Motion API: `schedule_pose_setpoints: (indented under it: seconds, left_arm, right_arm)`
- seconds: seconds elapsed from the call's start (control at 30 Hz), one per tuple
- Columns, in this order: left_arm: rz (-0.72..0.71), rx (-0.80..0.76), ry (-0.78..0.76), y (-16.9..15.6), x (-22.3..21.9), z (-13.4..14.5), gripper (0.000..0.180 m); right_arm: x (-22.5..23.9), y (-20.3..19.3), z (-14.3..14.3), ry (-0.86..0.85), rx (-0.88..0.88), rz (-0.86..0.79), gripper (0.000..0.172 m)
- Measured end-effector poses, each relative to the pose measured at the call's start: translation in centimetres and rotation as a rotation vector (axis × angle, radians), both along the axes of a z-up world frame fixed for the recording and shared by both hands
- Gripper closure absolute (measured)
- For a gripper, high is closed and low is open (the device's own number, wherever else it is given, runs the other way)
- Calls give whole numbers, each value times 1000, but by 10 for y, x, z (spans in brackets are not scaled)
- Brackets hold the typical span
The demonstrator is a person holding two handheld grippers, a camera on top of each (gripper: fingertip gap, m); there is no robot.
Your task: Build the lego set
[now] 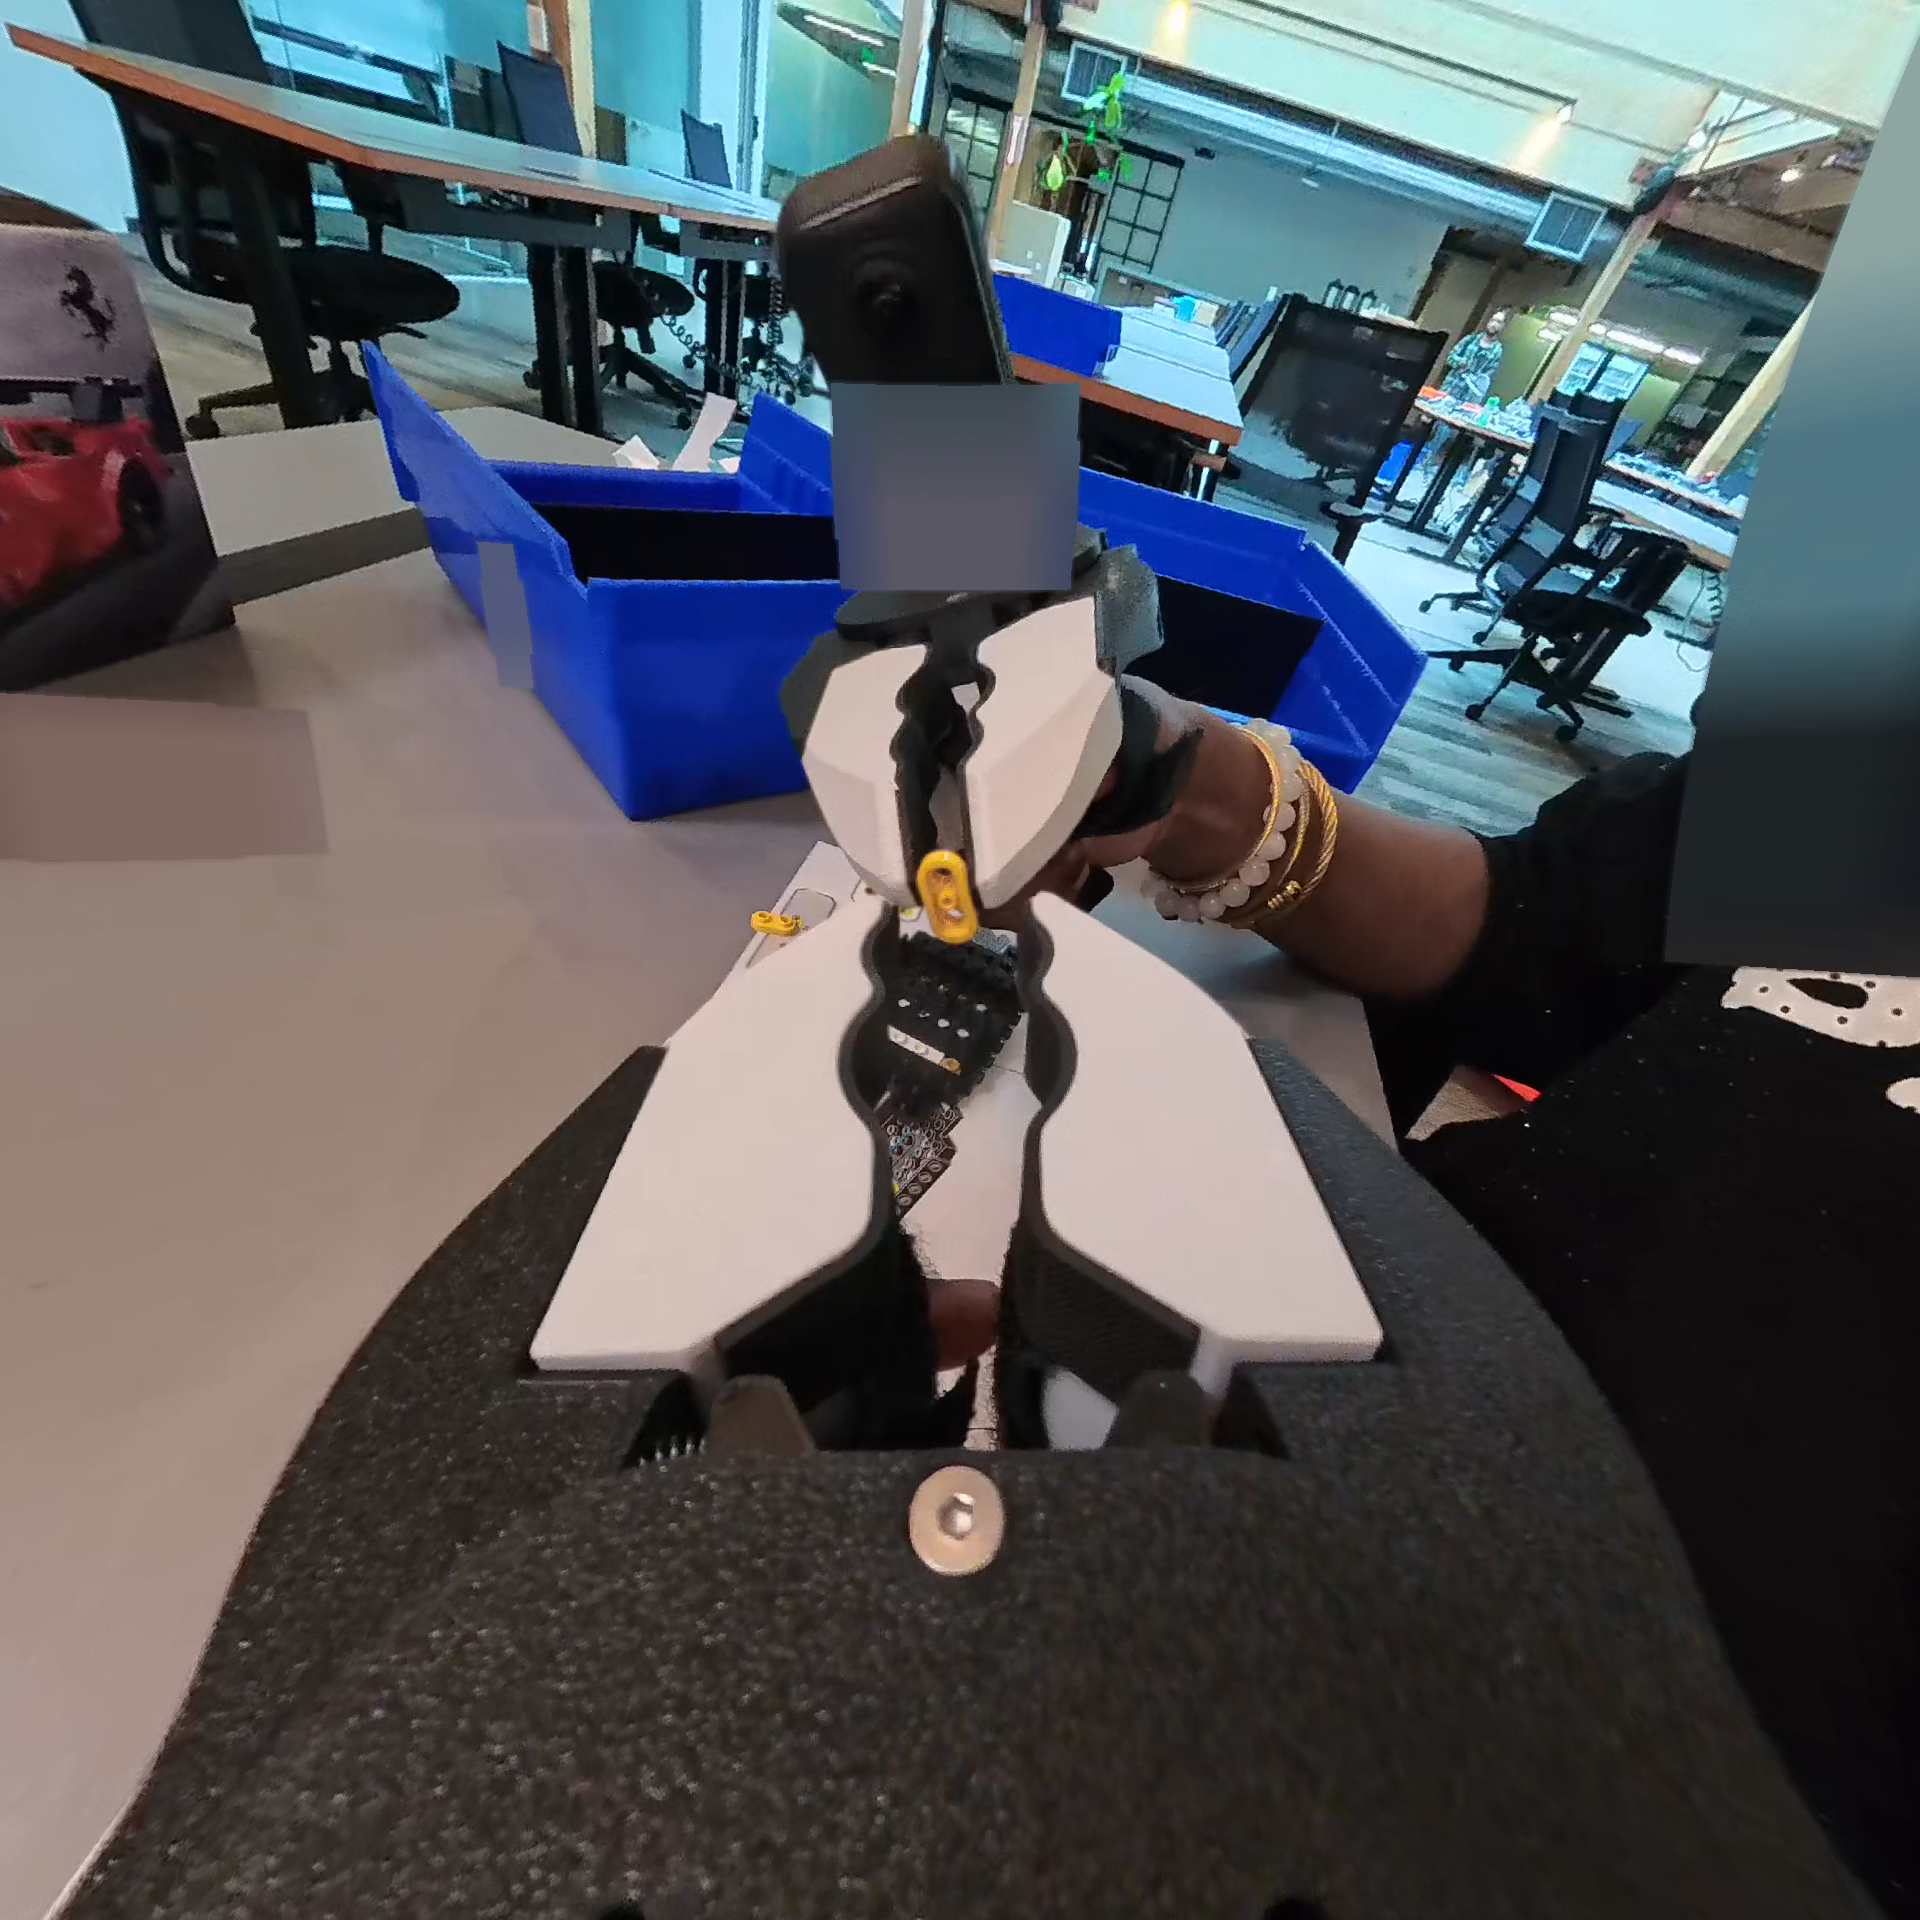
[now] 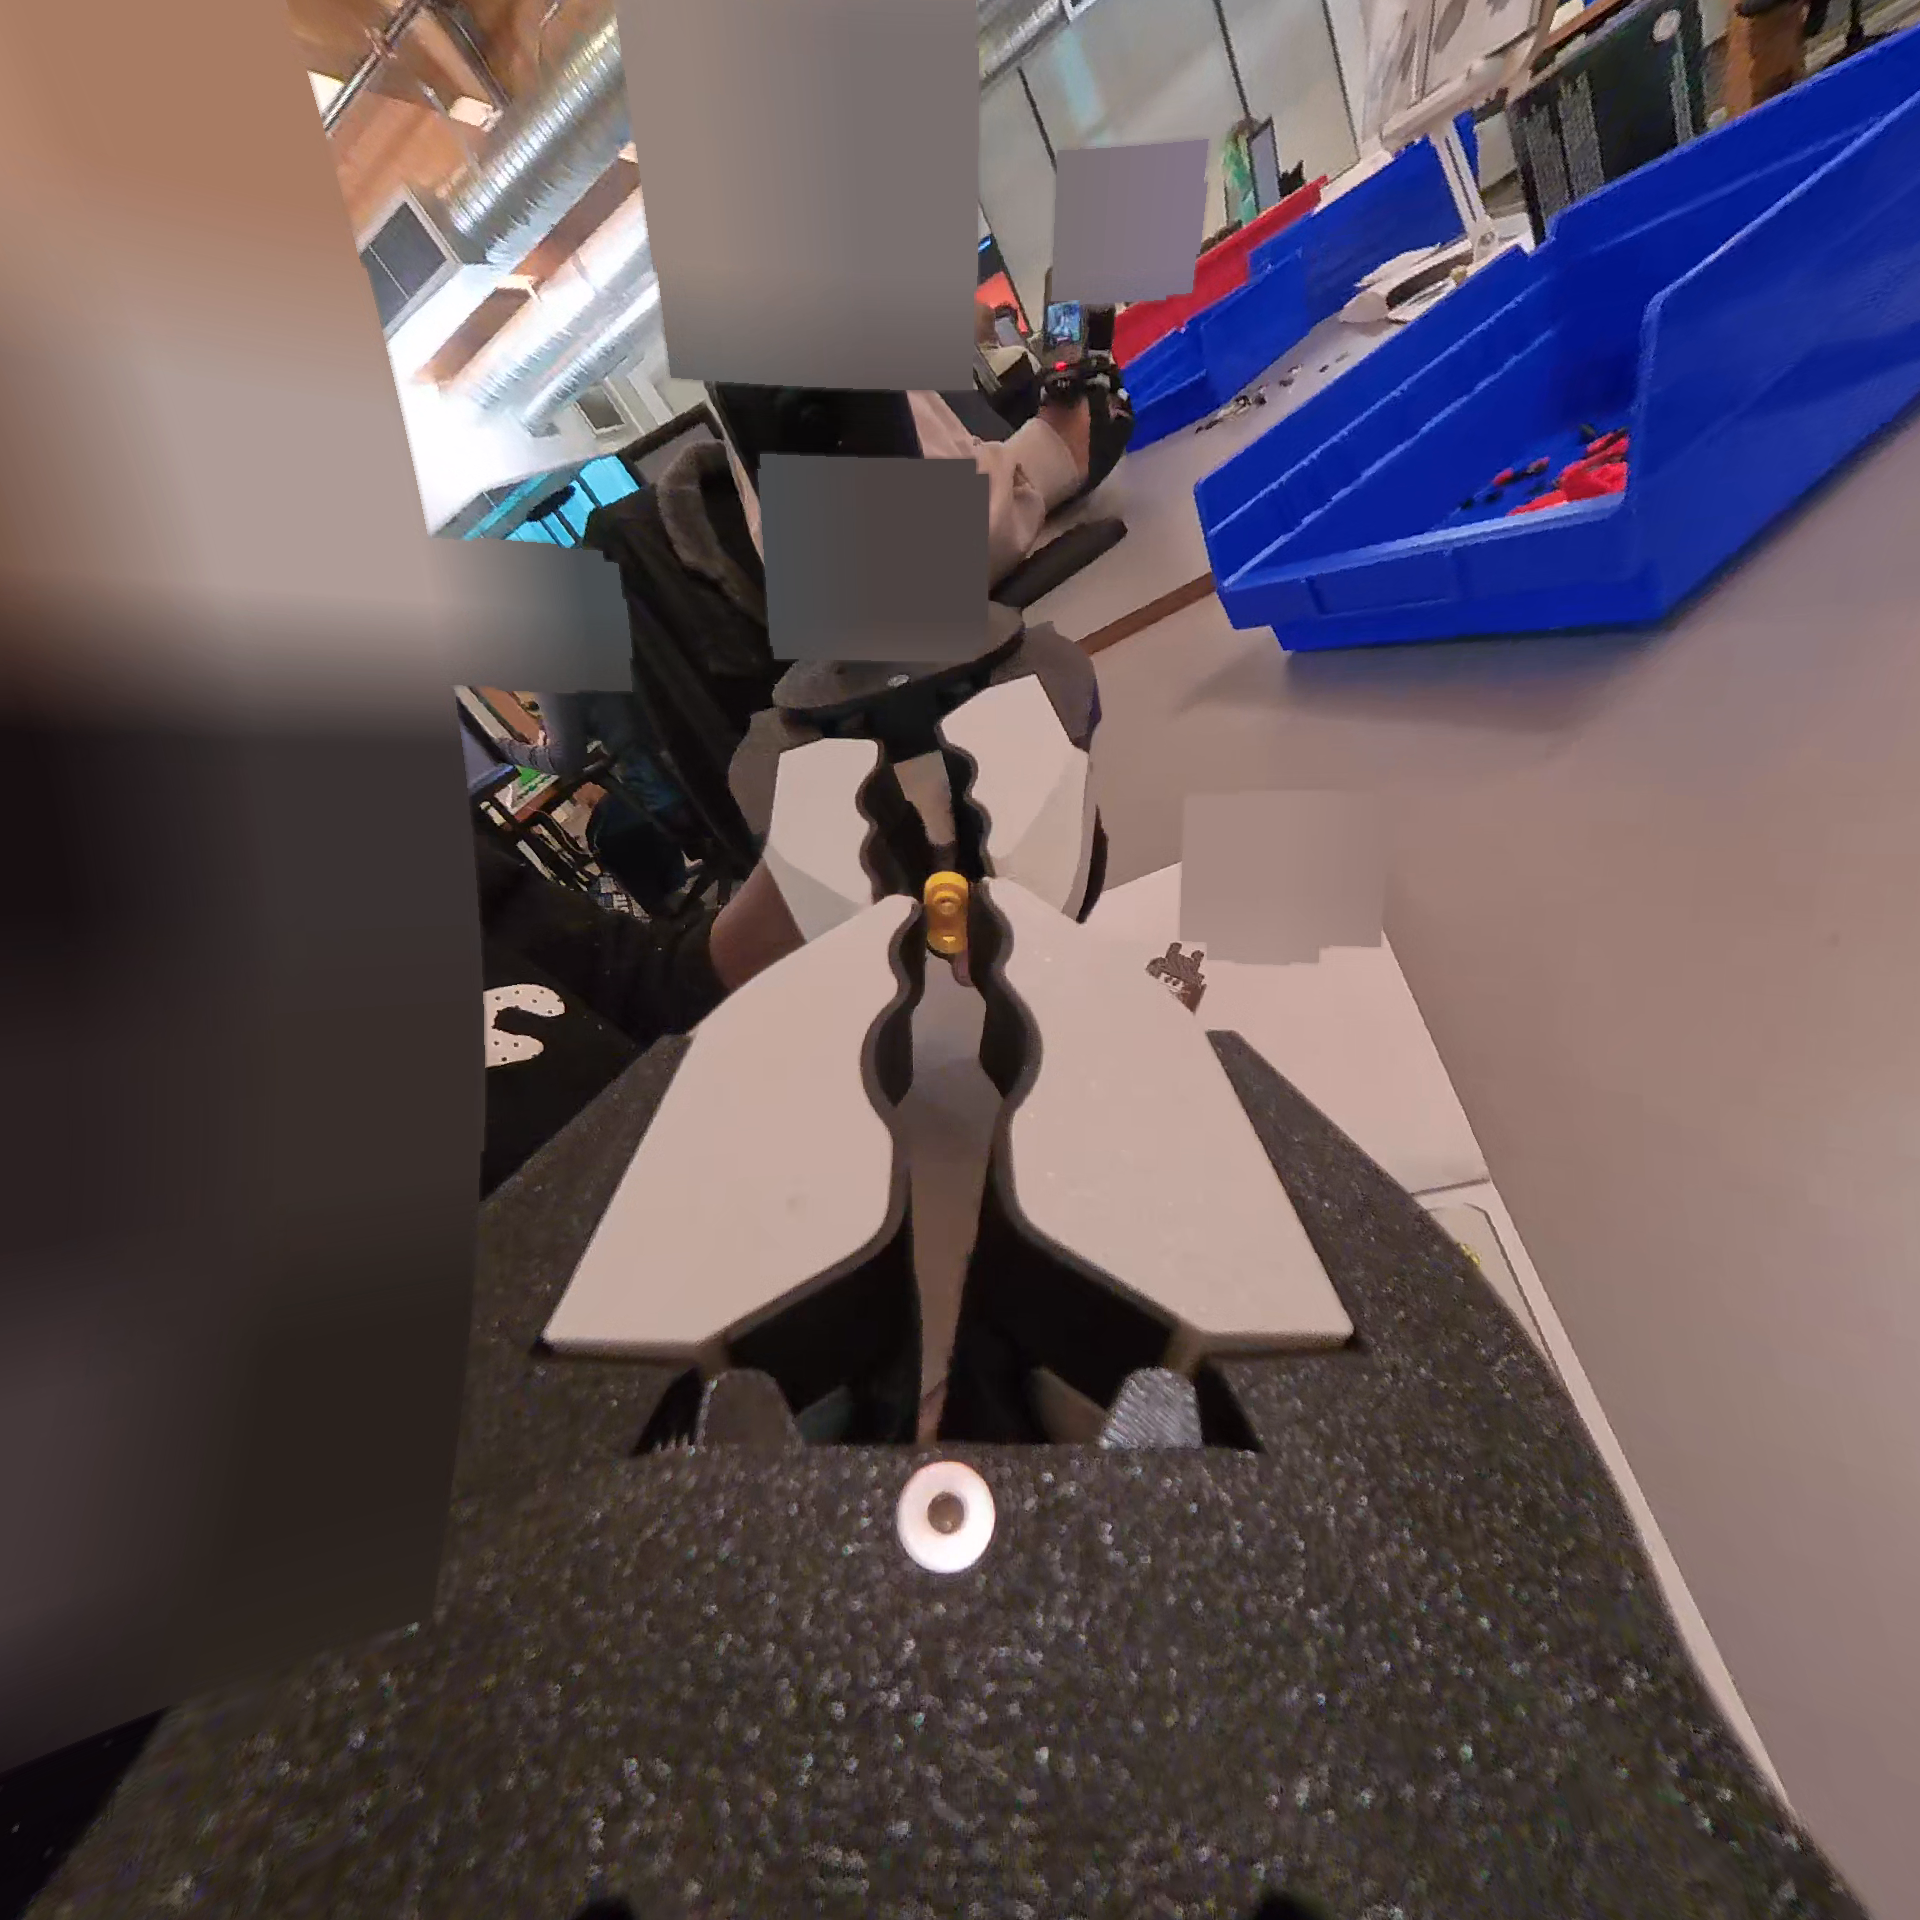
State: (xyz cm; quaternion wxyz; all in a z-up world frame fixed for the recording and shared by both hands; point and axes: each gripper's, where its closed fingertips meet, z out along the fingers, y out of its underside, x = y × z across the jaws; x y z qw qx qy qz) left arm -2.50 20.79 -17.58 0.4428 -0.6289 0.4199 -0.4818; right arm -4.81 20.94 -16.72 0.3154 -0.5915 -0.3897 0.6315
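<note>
Two grippers are meeting tip to tip: right gripper (image 1: 940,883) pinching yellow link (image 1: 945,896); left gripper (image 1: 951,940) narrowed around black brick piece (image 1: 940,1013) just below it, contact unclear — keep it steady.

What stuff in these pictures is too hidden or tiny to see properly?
- Left wrist view: the inside of the blue bin, hidden by its front wall.
- Left wrist view: the black studded piece, mostly covered by the fingers of the left gripper.
- Right wrist view: red bits in a blue tray, too small to identify.
</note>
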Motion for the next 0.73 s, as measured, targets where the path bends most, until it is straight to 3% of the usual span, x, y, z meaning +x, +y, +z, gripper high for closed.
schedule_pose_setpoints:
  seconds: [0.1,0.2,0.27,0.47,0.6,0.73]
  left_arm:
    - [-14,-12,16,1,2,-3,160]
    - [-8,12,56,4,3,-8,174]
    - [-11,16,65,4,4,-9,174]
    - [-6,20,90,8,3,-14,160]
    - [101,282,236,24,-8,-24,140]
    - [138,711,329,25,-12,-17,141]
  right_arm:
    - [2,1,-3,-12,-2,-13,164]
    - [4,4,-5,-14,-6,-34,164]
    - [5,5,-7,-13,-9,-39,164]
    - [7,9,-13,-36,-19,-59,164]
    - [6,11,-21,-78,-58,-54,164]
    - [5,8,-33,-141,-129,-26,164]
